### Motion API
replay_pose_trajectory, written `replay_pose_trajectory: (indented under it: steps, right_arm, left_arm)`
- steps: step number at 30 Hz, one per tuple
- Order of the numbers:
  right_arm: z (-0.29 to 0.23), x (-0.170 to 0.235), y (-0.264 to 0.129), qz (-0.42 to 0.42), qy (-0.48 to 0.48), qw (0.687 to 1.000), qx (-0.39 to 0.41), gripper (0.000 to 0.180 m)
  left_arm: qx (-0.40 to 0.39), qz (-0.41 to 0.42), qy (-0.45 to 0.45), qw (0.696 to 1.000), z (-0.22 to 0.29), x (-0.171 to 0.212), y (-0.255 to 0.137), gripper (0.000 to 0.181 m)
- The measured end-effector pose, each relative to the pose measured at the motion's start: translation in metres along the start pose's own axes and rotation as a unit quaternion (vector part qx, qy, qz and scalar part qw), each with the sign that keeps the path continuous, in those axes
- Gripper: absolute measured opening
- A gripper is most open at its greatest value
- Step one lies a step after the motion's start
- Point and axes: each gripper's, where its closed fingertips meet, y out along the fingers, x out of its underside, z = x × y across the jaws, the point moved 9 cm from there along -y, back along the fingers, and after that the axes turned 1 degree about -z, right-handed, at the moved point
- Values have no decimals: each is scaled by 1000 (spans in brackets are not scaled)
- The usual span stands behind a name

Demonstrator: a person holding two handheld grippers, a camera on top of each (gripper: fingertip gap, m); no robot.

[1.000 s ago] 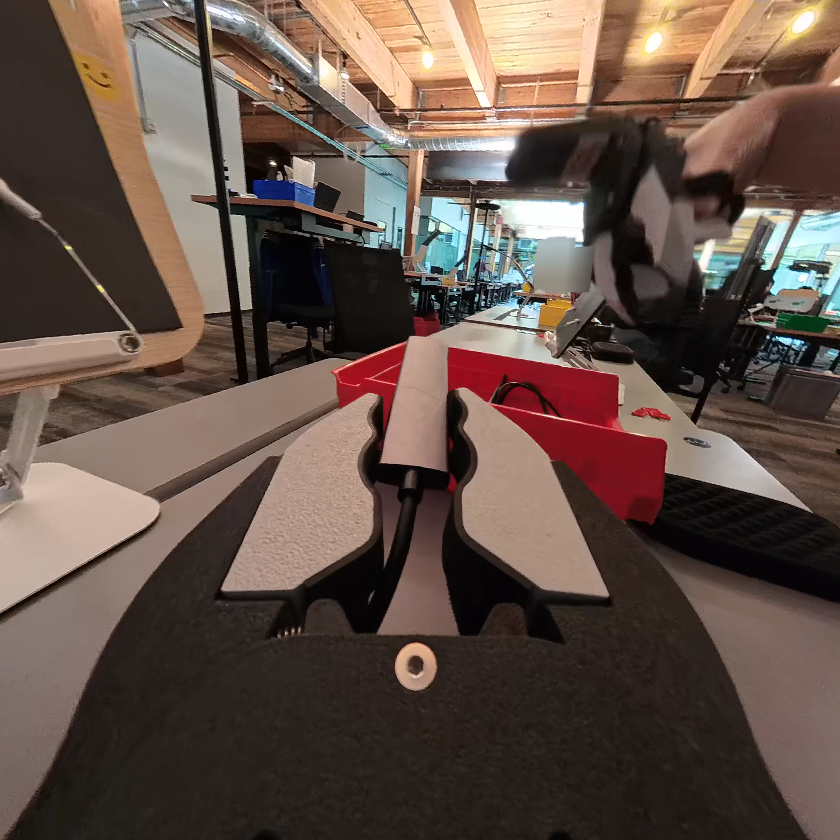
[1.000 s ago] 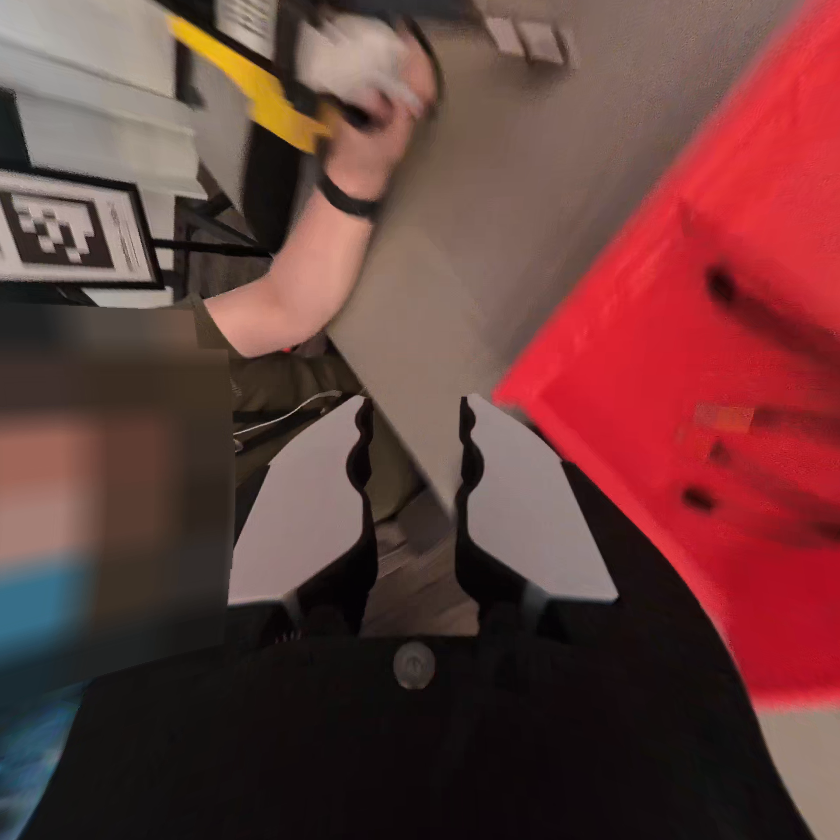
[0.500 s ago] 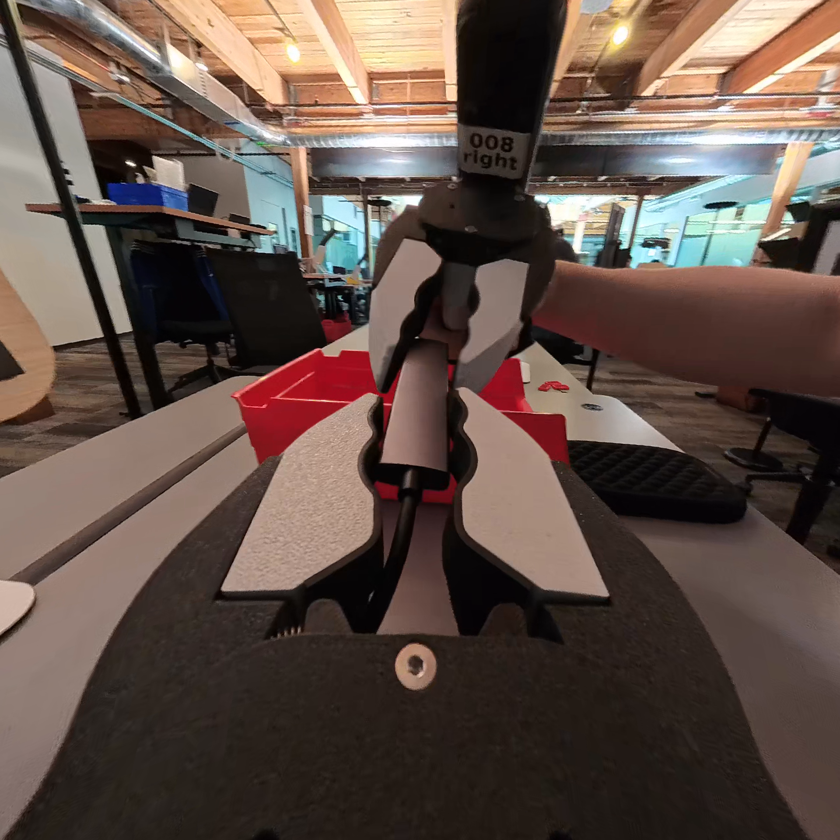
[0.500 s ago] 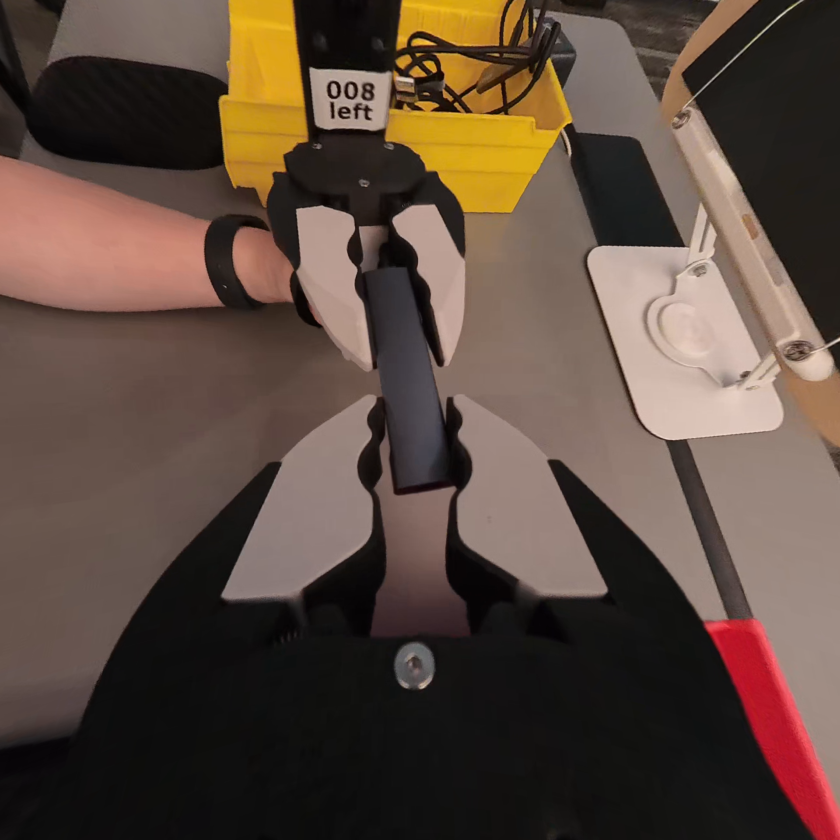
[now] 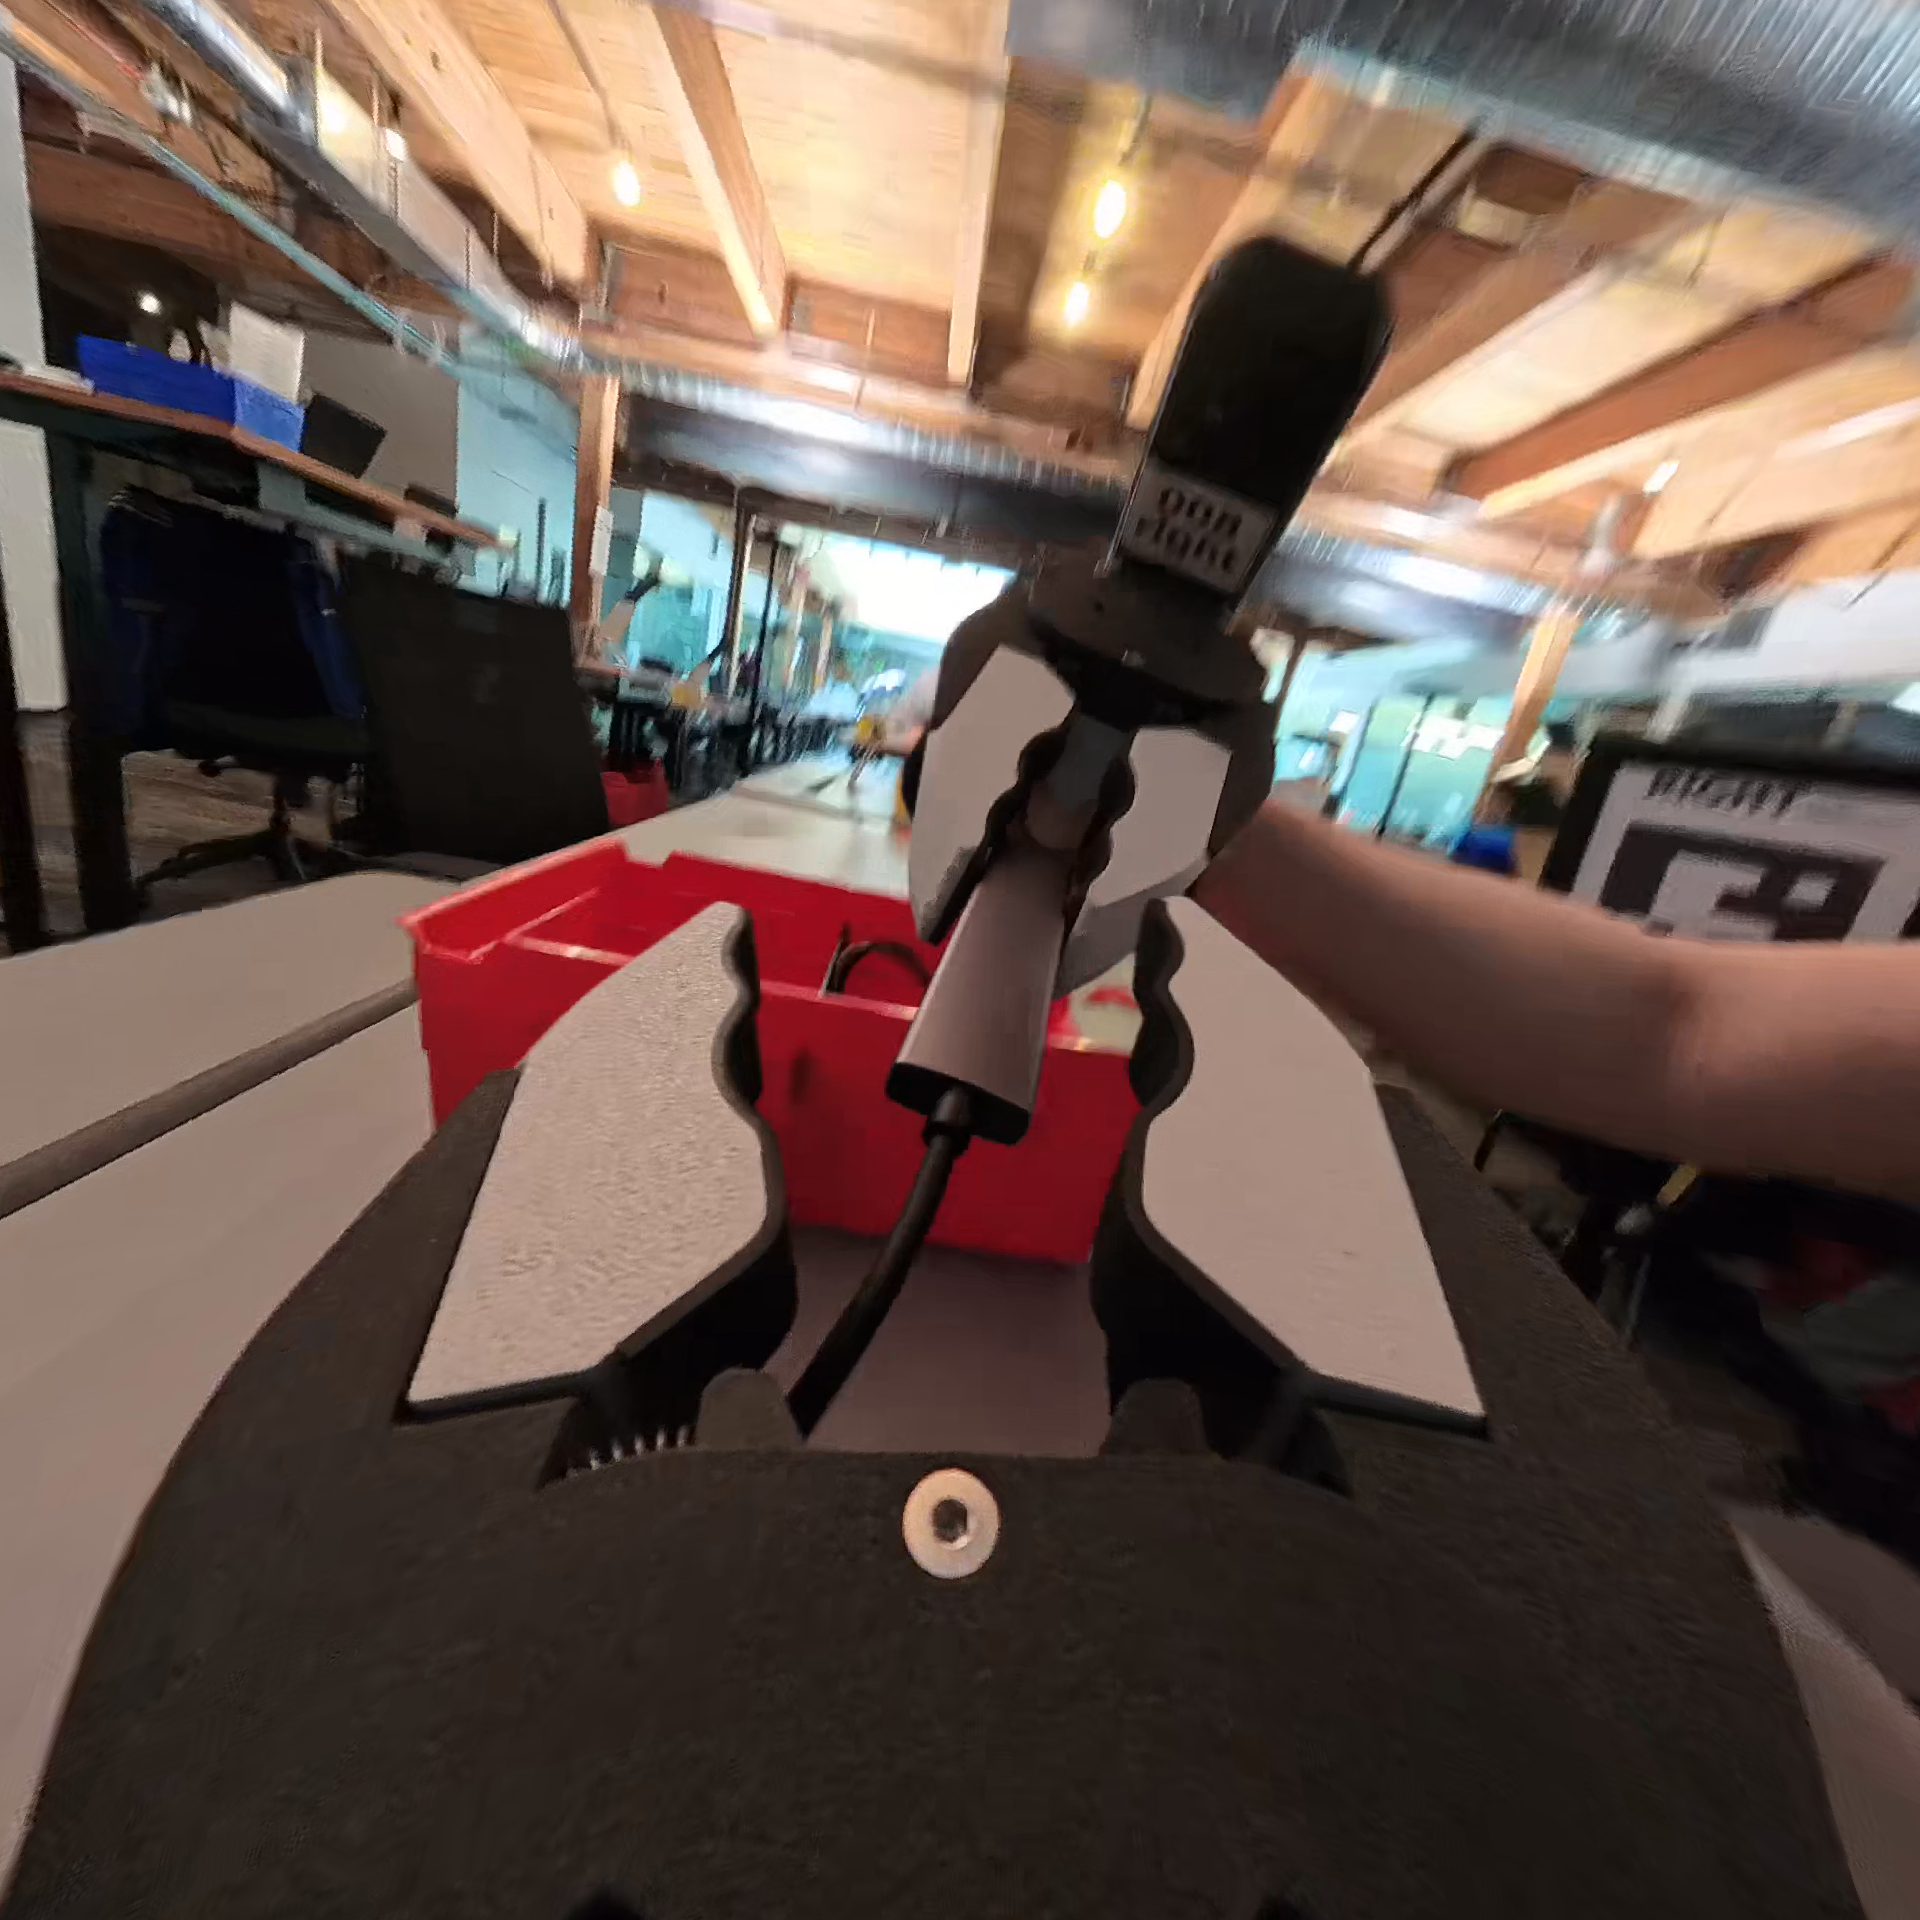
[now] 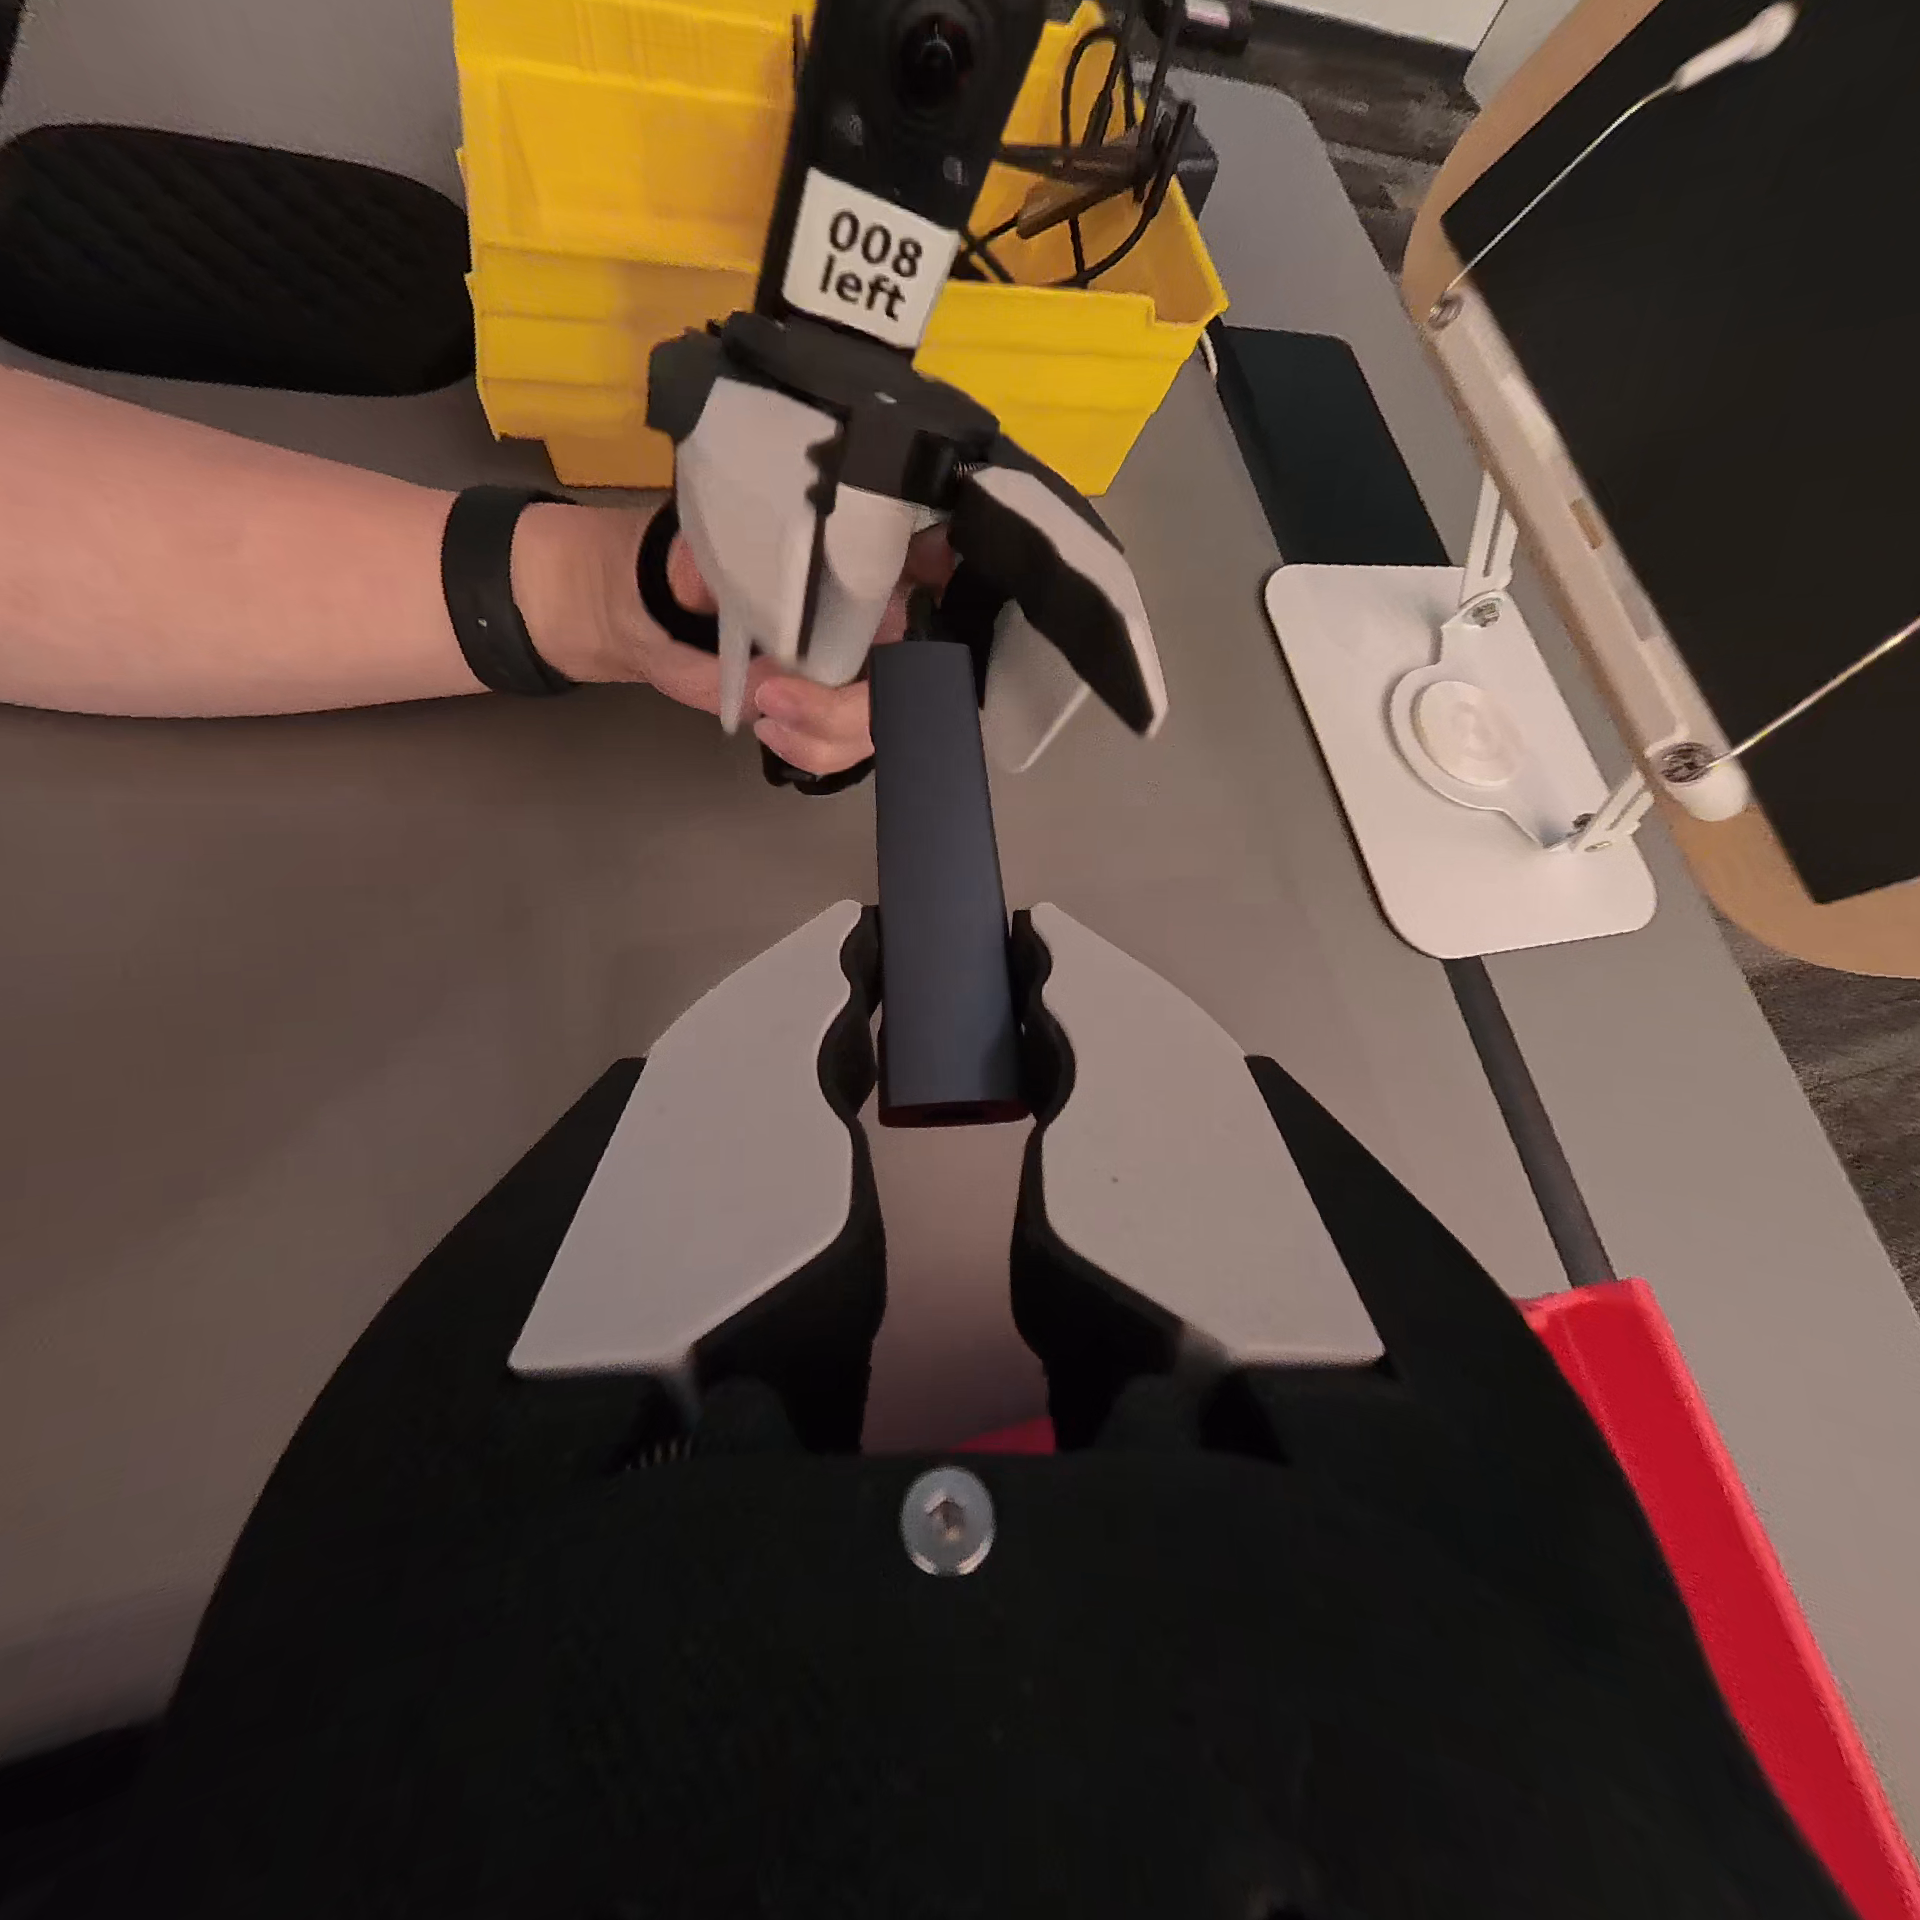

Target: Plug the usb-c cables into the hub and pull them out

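Hub: the dark slim USB-C hub (image 6: pixel 940 914) is off the worktop (image 6: pixel 312 935), in the air between the two tools, its fixed black lead (image 5: pixel 883 1278) trailing from the end nearest the left tool.
Right tongs: the right tongs (image 6: pixel 943 1013) are clamped on the hub's free end, one finger on each long side; the end face sits just inside the fingertips.
Left tongs: the left tongs (image 5: pixel 940 997) stand apart, with clear gaps to the hub on both sides, so they grip nothing.
Step, as I judge it: a hand-over, with the hub now carried by the right tool alone.
Cables: loose black cables lie in the yellow bin (image 6: pixel 1039 353) beyond the left tool; another dark cable shows in the red bin (image 5: pixel 644 997). None is plugged in yet.
Risk, slip: the grip is on a short stretch near one end, so the long overhang could pivot or slide down if the clamp is light.
Risk, snag: the lead runs down between the open left fingers; drawing either tool away could catch it and tug the hub askew.
Risk, ports: which side carries the ports is not visible; if the fingers cover them, insertion is blocked.
Risk, collision: the tools sit very near each other, and the tablet stand (image 6: pixel 1455 769) is just beside them.
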Motion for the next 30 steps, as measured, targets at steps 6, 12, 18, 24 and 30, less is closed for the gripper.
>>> replay_pose_trajectory:
  steps: [6,12,18,24,30]
  right_arm:
    - [12,-21,-57,42,1,999,24,24]
    - [44,-23,-151,71,21,994,85,24]
    - [77,18,-201,-22,90,990,105,25]
    - [101,91,-142,-171,125,975,68,25]
    - [110,154,-66,-296,81,951,28,25]
  left_arm:
    - [36,153,-75,985,-7,-24,-32,86]
    - [12,101,-62,993,-8,-15,-23,84]
    - [7,87,-63,994,-11,-11,-20,81]
    - [2,70,-64,995,-16,-6,-19,78]
    - [-5,23,-50,998,-15,0,-12,76]
